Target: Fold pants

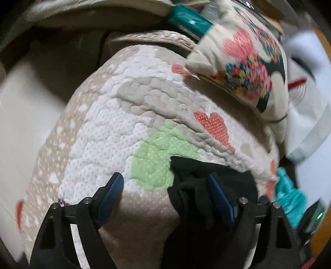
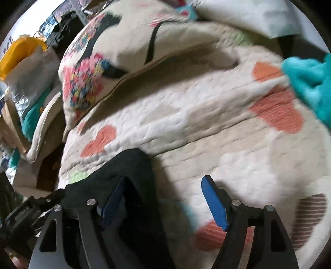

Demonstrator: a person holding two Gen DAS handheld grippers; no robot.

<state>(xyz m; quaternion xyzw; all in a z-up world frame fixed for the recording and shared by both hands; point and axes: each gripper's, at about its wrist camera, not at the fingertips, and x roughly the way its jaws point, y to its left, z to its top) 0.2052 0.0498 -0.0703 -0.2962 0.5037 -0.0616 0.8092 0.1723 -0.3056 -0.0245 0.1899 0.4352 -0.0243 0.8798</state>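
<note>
The black pants lie bunched on a quilted bedspread with hearts and a green patch. In the left wrist view my left gripper is open, and the pants lie around its right finger. In the right wrist view the pants lie around the left finger of my right gripper, which is open over the bedspread. Most of the pants is hidden below the fingers.
A patterned cushion lies at the far side of the bed. A teal cloth lies at the right. A yellow container and bags stand at the left beyond the bed. A white pillow lies at the back.
</note>
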